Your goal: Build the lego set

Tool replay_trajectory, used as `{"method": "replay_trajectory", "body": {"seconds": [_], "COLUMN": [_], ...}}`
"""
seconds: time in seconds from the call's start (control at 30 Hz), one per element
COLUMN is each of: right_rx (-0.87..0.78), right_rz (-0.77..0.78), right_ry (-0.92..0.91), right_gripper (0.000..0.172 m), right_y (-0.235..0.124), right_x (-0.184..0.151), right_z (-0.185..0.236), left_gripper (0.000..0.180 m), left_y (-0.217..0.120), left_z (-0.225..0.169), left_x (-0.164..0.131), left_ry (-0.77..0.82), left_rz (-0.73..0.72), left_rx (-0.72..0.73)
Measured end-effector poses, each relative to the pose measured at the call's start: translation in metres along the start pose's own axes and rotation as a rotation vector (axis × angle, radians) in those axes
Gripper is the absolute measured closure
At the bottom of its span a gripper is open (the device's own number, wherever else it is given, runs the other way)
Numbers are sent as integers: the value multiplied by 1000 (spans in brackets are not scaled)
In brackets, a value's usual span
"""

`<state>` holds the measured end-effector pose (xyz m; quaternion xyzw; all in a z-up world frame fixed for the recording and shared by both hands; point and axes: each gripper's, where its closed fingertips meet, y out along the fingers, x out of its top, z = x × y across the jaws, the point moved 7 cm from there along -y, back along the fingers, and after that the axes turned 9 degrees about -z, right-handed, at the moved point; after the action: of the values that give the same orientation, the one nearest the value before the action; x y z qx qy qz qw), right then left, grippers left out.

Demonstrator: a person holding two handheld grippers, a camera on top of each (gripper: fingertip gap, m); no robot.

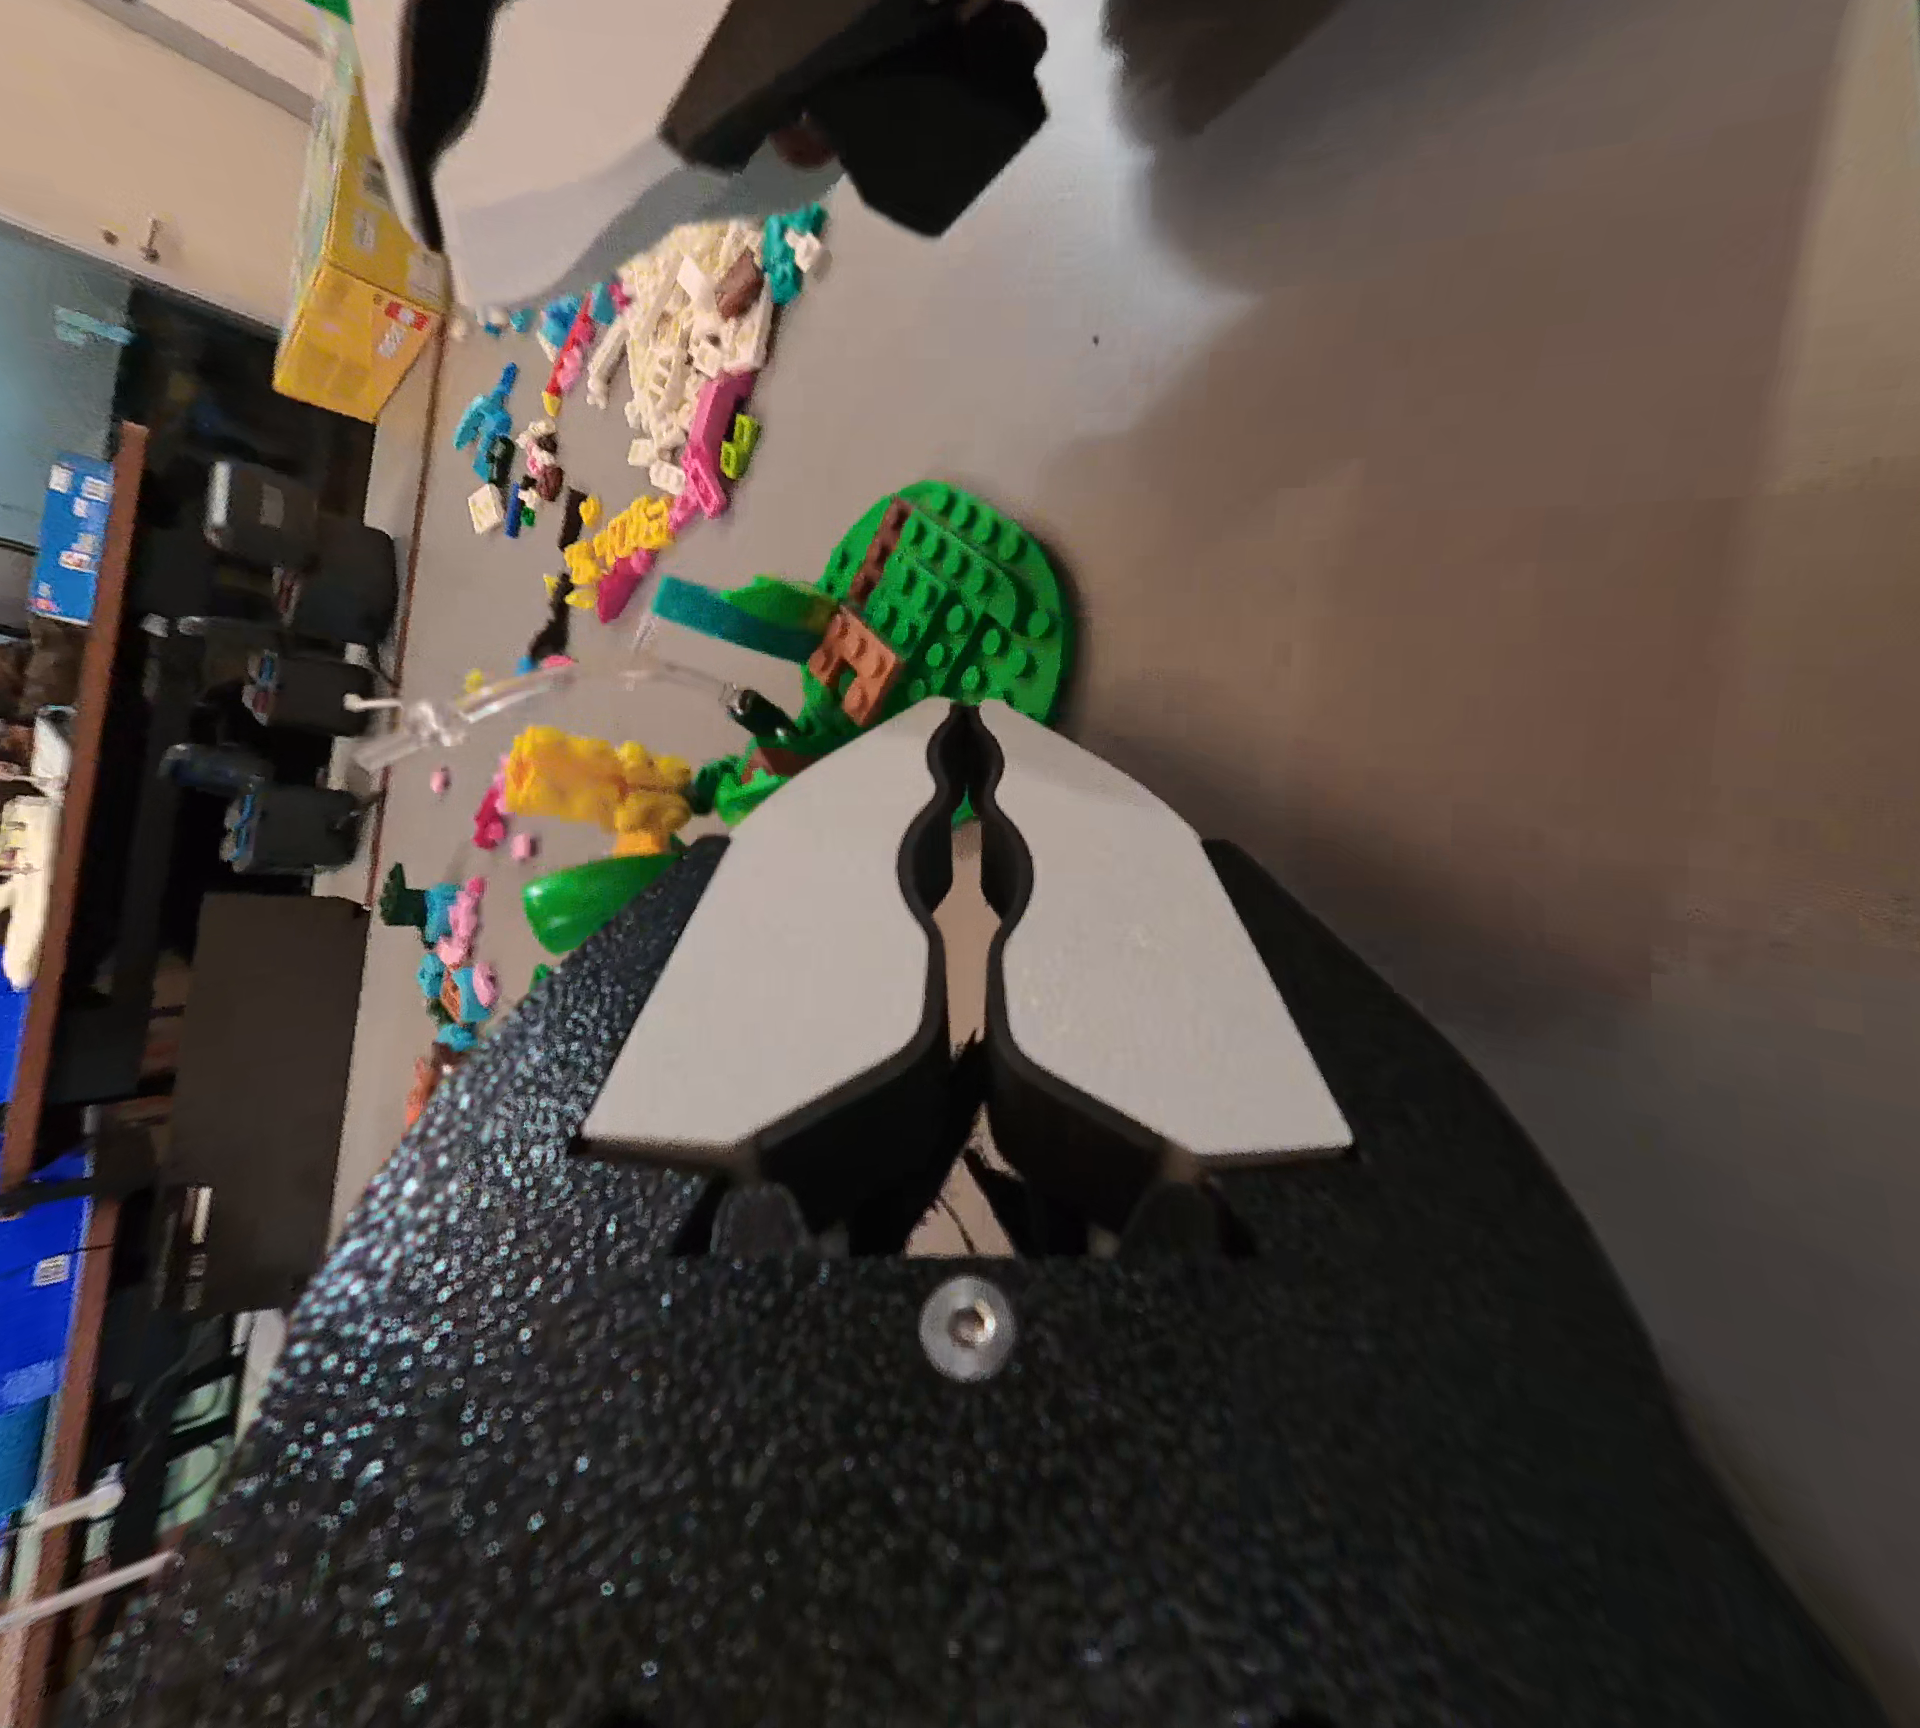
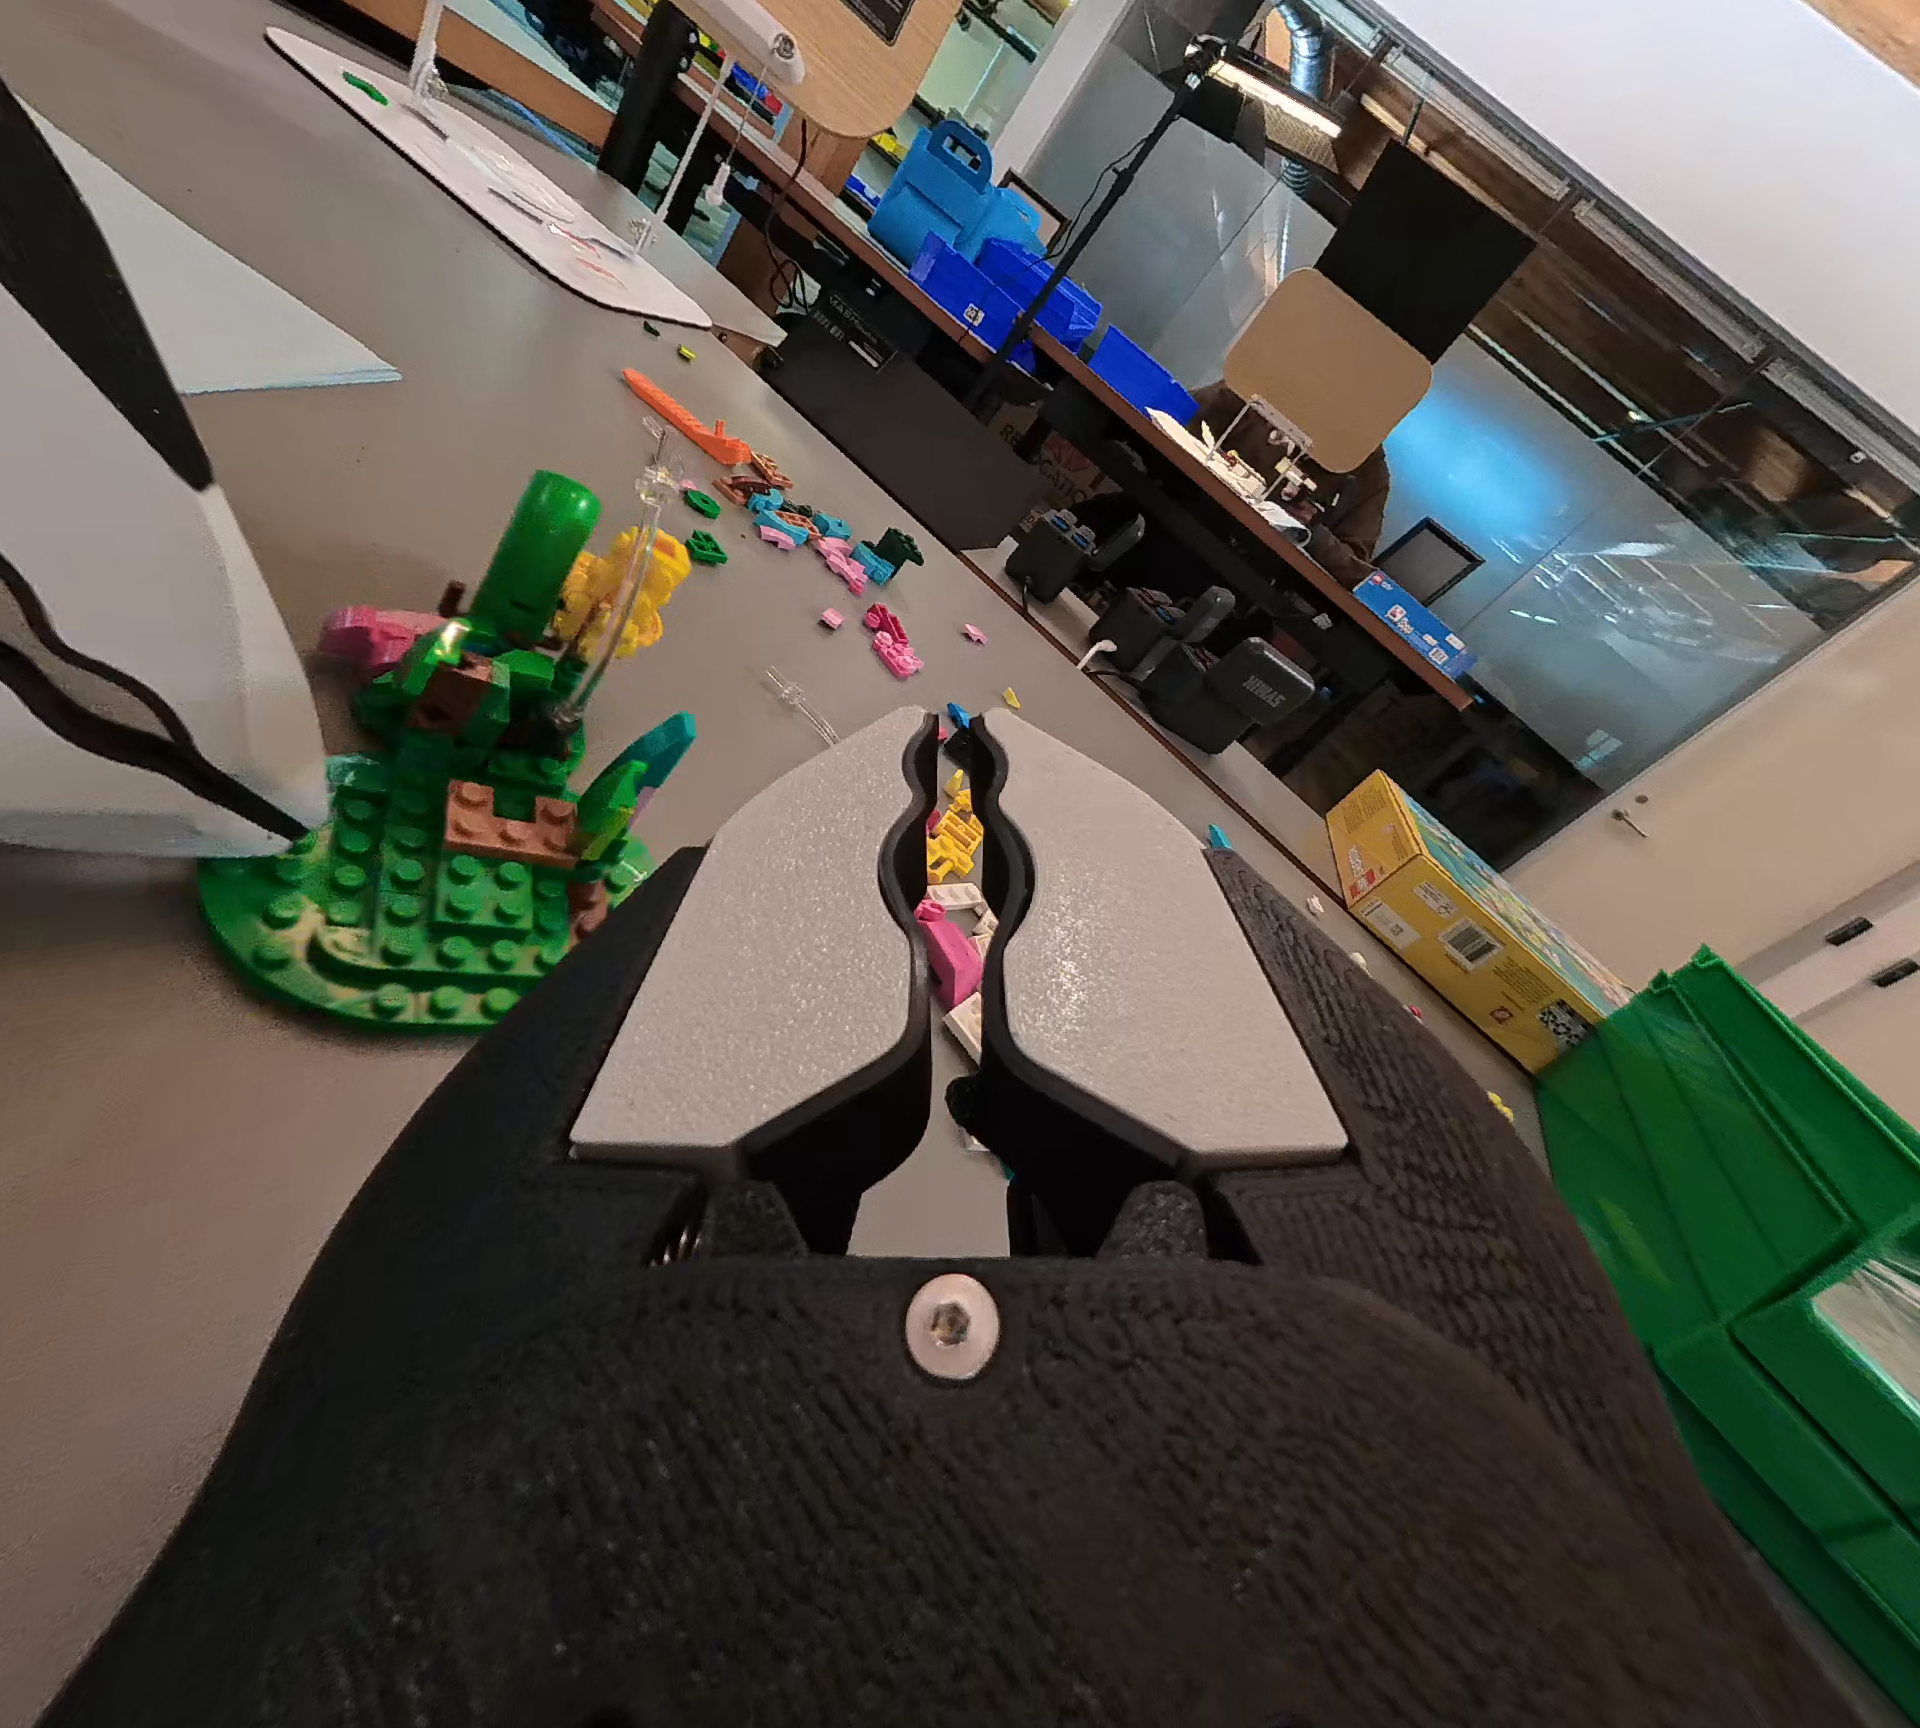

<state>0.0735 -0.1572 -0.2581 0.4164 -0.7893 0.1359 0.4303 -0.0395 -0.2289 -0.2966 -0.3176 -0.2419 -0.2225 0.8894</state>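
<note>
A brick model on a round green base (image 1: 966, 598) stands on the grey table (image 1: 1455, 535). It carries brown plates, teal and green leaves, a clear curved rod (image 1: 520, 702) and a green cylinder (image 2: 540, 546). My left gripper (image 1: 961, 722) is turned on its side and shut. Its tips rest against the base's near edge, as the right wrist view (image 2: 296, 831) also shows. I cannot tell whether they pinch the plate. My right gripper (image 2: 961, 724) hovers right of the model (image 2: 416, 899), jaws slightly apart. Loose bricks (image 2: 951, 847) on the table show through its gap. It also shows in the left wrist view (image 1: 457, 276).
Loose white, pink, yellow and teal bricks (image 1: 675, 369) lie scattered beyond the model. An orange brick separator (image 2: 686, 426) and a white mat (image 2: 468, 161) lie farther back. A yellow box (image 2: 1455, 920) and green bins (image 2: 1714, 1159) stand to the right. A person sits at a far table.
</note>
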Motion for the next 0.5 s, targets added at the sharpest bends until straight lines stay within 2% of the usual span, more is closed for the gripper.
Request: {"method": "replay_trajectory", "body": {"seconds": [0.03, 0.17, 0.27, 0.5], "right_rx": [0, 1, 3, 5], "right_rz": [0, -4, -11, -19], "right_ry": [-1, 7, 21, 27], "right_gripper": [169, 170, 172, 172], "right_y": [0, 0, -1, -1], "right_x": [0, 1, 2, 2], "right_z": [0, 0, 0, -1], "left_gripper": [180, 180, 180, 180], "left_y": [-1, -16, -20, -17], "left_z": [1, 6, 3, 9], "left_x": [3, 17, 10, -3], "left_ry": [19, 124, 163, 12], "left_rz": [-18, -153, -173, -204], "left_rx": [31, 179, 187, 108]}}
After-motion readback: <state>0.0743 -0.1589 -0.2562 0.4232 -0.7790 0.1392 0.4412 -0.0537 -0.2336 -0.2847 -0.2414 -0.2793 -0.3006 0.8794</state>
